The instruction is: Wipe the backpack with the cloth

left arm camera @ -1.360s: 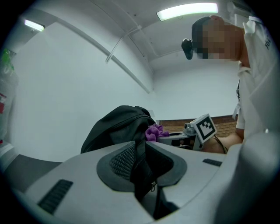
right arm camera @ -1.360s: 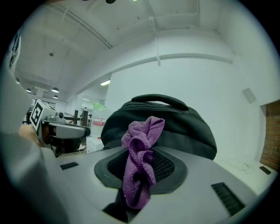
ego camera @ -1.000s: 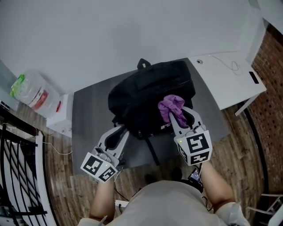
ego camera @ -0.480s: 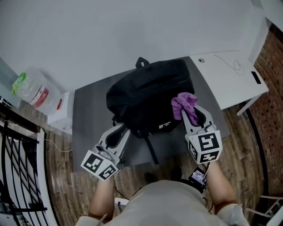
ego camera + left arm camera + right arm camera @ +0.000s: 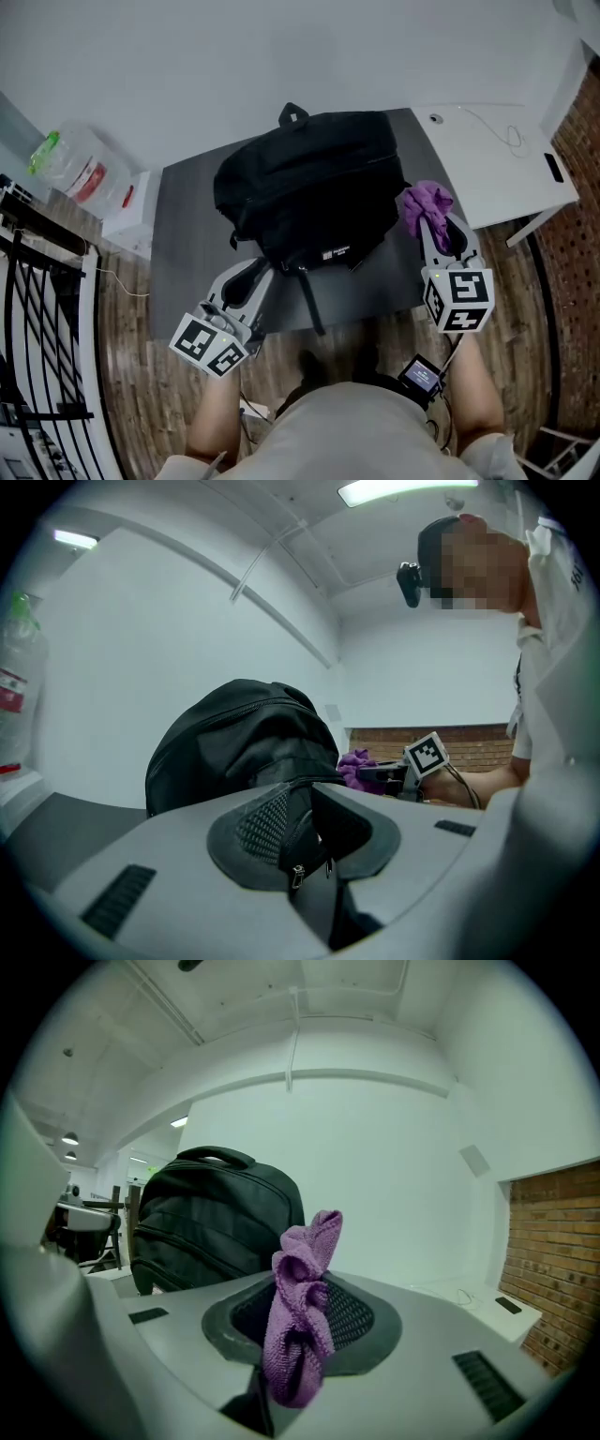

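**Head view:** the black backpack lies on the grey table. Our left gripper meets its near corner. Our right gripper carries the purple cloth just beside the bag's right flank.

**Left gripper view:** the jaws pinch black backpack fabric by a zip pull. We judge a firm hold here steadies the bag.

**Right gripper view:** the jaws clamp the bunched cloth, which hangs clear of the bag. We should press it flat against the fabric and stroke evenly.

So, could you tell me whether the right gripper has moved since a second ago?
Yes: the right gripper, with the cloth, went right, off the backpack front toward the white desk.
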The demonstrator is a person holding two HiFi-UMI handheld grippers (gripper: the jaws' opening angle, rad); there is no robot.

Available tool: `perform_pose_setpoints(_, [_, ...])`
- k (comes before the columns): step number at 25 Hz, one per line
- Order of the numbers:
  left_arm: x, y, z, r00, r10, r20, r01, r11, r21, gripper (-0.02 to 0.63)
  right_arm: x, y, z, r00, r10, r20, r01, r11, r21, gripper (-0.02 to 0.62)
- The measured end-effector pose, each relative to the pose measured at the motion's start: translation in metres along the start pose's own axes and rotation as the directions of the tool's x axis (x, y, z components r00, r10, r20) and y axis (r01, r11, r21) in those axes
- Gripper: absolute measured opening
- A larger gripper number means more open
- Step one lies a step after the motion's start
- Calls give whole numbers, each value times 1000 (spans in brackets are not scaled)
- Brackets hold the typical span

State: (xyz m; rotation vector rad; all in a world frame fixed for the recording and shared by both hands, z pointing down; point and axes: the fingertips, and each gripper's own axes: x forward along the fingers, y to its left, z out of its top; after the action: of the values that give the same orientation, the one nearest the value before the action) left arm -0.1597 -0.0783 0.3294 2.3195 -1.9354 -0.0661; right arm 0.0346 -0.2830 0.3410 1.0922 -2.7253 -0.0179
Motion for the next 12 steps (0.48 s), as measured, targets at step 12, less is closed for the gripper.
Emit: perform_pose_setpoints(12, [-31, -15, -14, 999, -1, -34, 1, 1000, -11, 64, -39, -3, 12, 995, -67, 68, 64, 996, 58, 103])
